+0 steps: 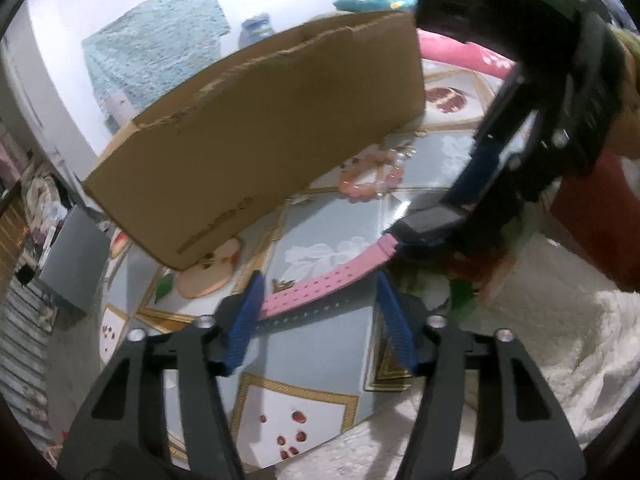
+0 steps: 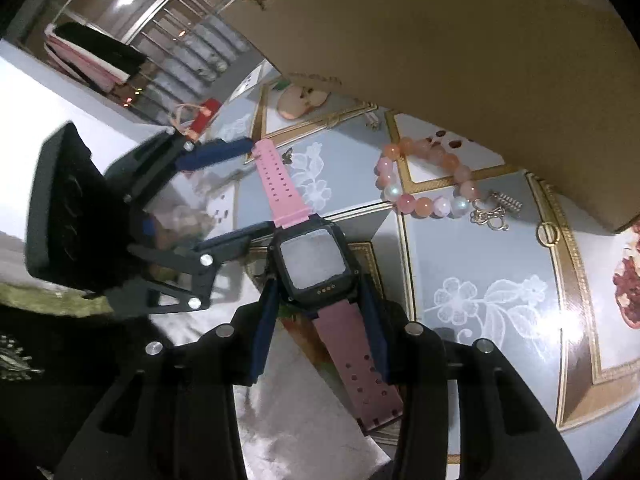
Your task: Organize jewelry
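The right gripper [image 2: 320,312] has its blue fingers [image 2: 266,328] clamped on the black case of a smartwatch [image 2: 312,258], one at each side, and the watch is lifted above the table [image 2: 480,264]. Its darker pink strap hangs down between the fingers toward the camera, and the other pink strap [image 2: 278,184] points away over the patterned tablecloth.

The left gripper [image 1: 320,312] comes from the opposite side. Its blue fingers [image 1: 248,316] are apart, and the free end of the pink strap [image 1: 316,286] lies between them; I cannot tell if it touches the left finger or only passes beside it.

Further on the table lies a bead bracelet [image 2: 424,178] of peach and pearl-white beads, with a small gold charm [image 2: 494,214] at its end. A gold ring [image 2: 548,234] lies just beside the charm, near the cardboard box [image 2: 460,48]. The box stands behind the bracelet, with a torn upper edge. A white fluffy blanket [image 1: 560,340] is beside the table
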`<state>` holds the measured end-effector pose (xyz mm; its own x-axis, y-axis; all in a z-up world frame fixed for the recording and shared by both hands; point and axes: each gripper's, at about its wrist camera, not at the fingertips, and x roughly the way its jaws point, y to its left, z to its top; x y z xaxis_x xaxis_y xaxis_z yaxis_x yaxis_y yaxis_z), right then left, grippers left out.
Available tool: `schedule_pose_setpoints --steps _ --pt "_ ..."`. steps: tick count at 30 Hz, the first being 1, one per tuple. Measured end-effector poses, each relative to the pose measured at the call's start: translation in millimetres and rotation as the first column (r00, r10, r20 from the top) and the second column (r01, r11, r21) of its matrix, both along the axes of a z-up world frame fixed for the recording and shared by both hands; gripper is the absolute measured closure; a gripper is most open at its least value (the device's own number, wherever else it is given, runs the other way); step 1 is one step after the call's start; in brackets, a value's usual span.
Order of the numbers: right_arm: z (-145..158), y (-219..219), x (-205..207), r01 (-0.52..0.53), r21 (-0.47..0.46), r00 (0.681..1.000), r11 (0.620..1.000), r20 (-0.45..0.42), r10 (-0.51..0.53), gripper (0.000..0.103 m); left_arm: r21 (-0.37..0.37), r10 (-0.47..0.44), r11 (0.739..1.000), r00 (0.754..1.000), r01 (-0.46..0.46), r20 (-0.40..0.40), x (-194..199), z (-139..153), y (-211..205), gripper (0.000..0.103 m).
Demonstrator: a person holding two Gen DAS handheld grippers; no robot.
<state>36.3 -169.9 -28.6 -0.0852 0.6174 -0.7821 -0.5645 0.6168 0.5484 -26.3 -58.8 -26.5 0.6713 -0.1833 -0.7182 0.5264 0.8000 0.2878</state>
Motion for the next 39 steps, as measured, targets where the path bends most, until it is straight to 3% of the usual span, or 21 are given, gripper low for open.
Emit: schedule_pose_setpoints --steps 3,6,11,18,21,27,32,35,39 --pt "-4.6 0.4 6.8 -0.007 0.031 0.999 0.999 -0.044 0.009 0.063 0.004 -0.013 1.0 1.0 0.013 -0.026 2.8 -5.0 -5.1 0.076" --pt "-6.8 -0.1 8.5 0.002 0.053 0.998 0.999 -0.06 0.001 0.063 0.003 -0.021 1.0 0.999 0.021 -0.029 4.6 -6.0 -8.2 0.087" --pt "-2.8 0.7 -1.6 0.021 0.041 1.0 0.999 0.005 -0.021 0.063 0.0 -0.024 1.0 1.0 0.024 -0.007 2.9 -1.6 -12.1 0.093" --pt "4.4 1.4 -20.9 0.045 -0.005 0.99 0.999 0.136 -0.044 0.061 0.09 -0.049 0.995 0.994 0.04 0.095 -9.4 3.8 -25.9 0.095" --pt "7.0 6.7 -28.6 0.049 -0.052 0.979 0.997 0.201 -0.038 0.061 0.105 -0.052 0.994 0.994 0.042 0.099 -10.4 3.9 -27.4 0.096" --pt "8.1 22.3 -43.1 0.057 -0.157 0.945 0.986 0.327 -0.003 0.061 0.012 -0.012 1.0 1.0 0.012 0.013 -0.1 9.6 -19.3 0.096" --pt "6.8 34.0 -56.5 0.088 -0.259 0.892 0.962 0.45 0.04 0.061 -0.089 0.011 0.996 0.996 -0.019 -0.088 13.0 12.0 -9.9 0.096" --pt "5.1 36.9 -60.4 0.112 -0.297 0.868 0.948 0.494 0.052 0.061 -0.163 0.022 0.985 0.988 -0.047 -0.155 21.2 12.3 -1.0 0.096" --pt "4.4 36.4 -64.3 0.149 -0.313 0.854 0.938 0.518 0.037 0.061 -0.211 0.031 0.975 0.982 -0.071 -0.187 26.7 10.9 5.1 0.097"
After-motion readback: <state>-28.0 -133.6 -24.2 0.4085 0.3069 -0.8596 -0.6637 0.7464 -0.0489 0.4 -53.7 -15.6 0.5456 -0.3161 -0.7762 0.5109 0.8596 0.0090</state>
